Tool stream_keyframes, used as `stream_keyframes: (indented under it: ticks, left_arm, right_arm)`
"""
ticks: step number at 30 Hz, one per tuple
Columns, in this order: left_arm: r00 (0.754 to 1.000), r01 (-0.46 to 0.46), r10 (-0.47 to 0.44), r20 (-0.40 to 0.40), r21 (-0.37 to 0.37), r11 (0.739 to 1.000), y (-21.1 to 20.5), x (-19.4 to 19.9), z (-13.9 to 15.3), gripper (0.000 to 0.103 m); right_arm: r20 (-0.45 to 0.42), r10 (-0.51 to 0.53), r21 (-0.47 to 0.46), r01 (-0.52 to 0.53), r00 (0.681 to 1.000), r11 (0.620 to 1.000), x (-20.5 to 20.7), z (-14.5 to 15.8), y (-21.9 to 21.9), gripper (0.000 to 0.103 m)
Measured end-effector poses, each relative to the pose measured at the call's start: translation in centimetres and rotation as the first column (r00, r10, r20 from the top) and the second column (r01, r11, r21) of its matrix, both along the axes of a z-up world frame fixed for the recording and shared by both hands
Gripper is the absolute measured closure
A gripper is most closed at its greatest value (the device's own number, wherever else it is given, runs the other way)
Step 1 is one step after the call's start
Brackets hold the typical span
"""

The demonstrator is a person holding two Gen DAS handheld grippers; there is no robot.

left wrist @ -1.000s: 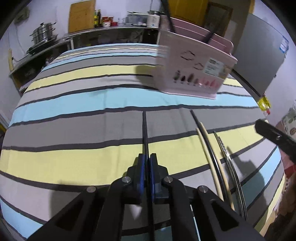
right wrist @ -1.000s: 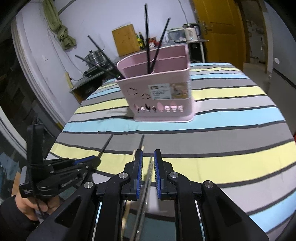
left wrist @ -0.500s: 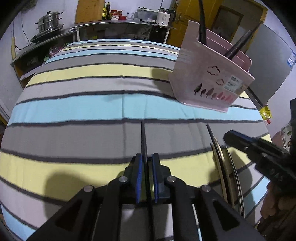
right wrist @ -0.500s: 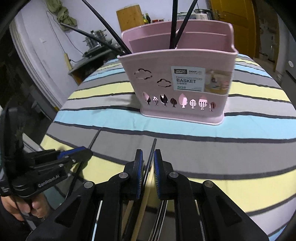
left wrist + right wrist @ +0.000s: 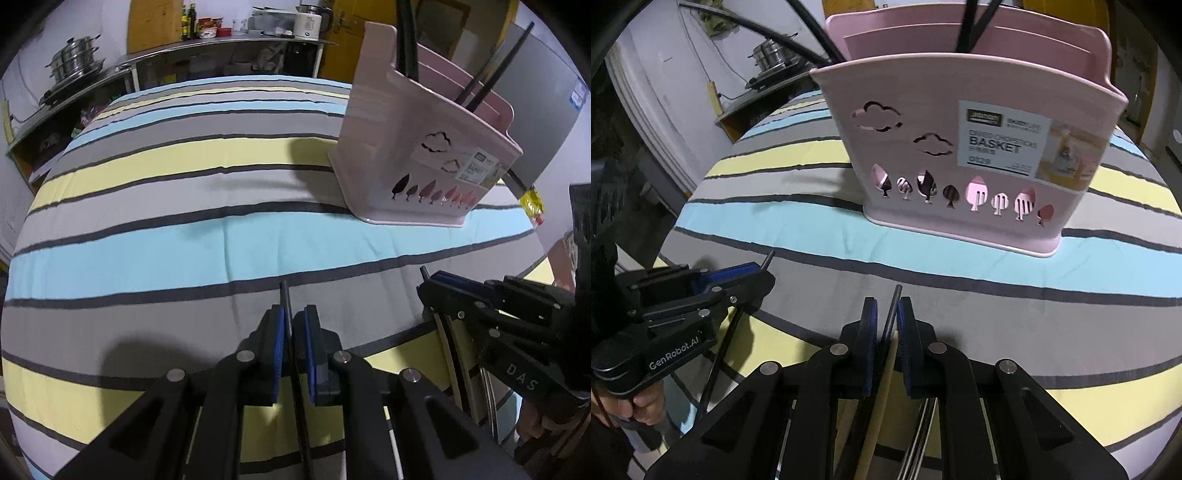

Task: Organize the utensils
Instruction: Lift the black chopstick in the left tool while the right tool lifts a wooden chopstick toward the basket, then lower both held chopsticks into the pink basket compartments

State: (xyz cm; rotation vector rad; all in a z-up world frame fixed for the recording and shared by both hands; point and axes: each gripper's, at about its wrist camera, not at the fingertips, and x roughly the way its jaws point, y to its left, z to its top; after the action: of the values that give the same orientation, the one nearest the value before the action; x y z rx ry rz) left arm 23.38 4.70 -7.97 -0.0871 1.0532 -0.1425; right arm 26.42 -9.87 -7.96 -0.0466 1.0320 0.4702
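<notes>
The pink basket (image 5: 960, 147) at the far side of the striped table (image 5: 184, 240) already holds several black chopsticks, yet more utensils lie near. The left gripper (image 5: 293, 332) is clamped on one black chopstick (image 5: 284, 299). The right gripper's (image 5: 886, 325) jaws have just been closing on another chopstick (image 5: 894, 299), with a pale one beneath.

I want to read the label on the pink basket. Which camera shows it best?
The right wrist view: the label faces the camera, and BASKET is readable on the pink basket. In the left wrist view it is small, oblique and unreadable.
</notes>
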Motion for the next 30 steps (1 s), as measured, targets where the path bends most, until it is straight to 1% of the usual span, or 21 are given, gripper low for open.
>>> stream_keyframes:
  ticks: [1, 3, 5, 9, 13, 22, 30]
  left_arm:
    - [1.0, 0.006, -0.006, -0.004, 0.007, 1.0, -0.1, 0.1, 0.0, 0.092]
    - [1.0, 0.009, -0.009, -0.011, 0.012, 1.0, -0.1, 0.3, 0.1, 0.092]
    - [1.0, 0.002, -0.001, -0.012, 0.014, 1.0, -0.1, 0.5, 0.2, 0.097]
    - [1.0, -0.022, 0.021, -0.015, -0.028, 0.999, 0.3, 0.4, 0.4, 0.098]
    - [0.999, -0.031, 0.032, 0.008, -0.051, 0.998, 0.4, -0.1, 1.4, 0.098]
    - [0.992, -0.001, 0.011, 0.126, -0.078, 0.997, 0.1, -1.3, 7.0, 0.098]
    - [0.973, 0.023, -0.004, 0.23, -0.078, 0.997, -0.1, -1.4, 12.0, 0.098]
  right_arm:
    - [-0.002, 0.002, 0.001, -0.002, 1.0, 1.0, 0.0, 0.0, 0.1, 0.096]
    - [-0.002, 0.004, 0.002, -0.004, 1.0, 1.0, 0.1, 0.1, 0.4, 0.097]
    - [-0.001, 0.006, 0.008, -0.006, 1.0, 1.0, 0.1, 0.2, 0.4, 0.097]
    - [0.027, 0.003, 0.037, -0.004, 1.0, 0.999, -0.3, 1.5, 0.0, 0.097]
    - [0.069, -0.002, 0.069, -0.003, 0.998, 0.998, -0.7, 3.6, -0.6, 0.097]
    - [0.177, -0.02, 0.133, -0.004, 0.984, 0.991, -1.6, 8.7, -2.0, 0.098]
    - [0.284, -0.035, 0.157, -0.01, 0.958, 0.987, -2.2, 13.3, -2.5, 0.098]
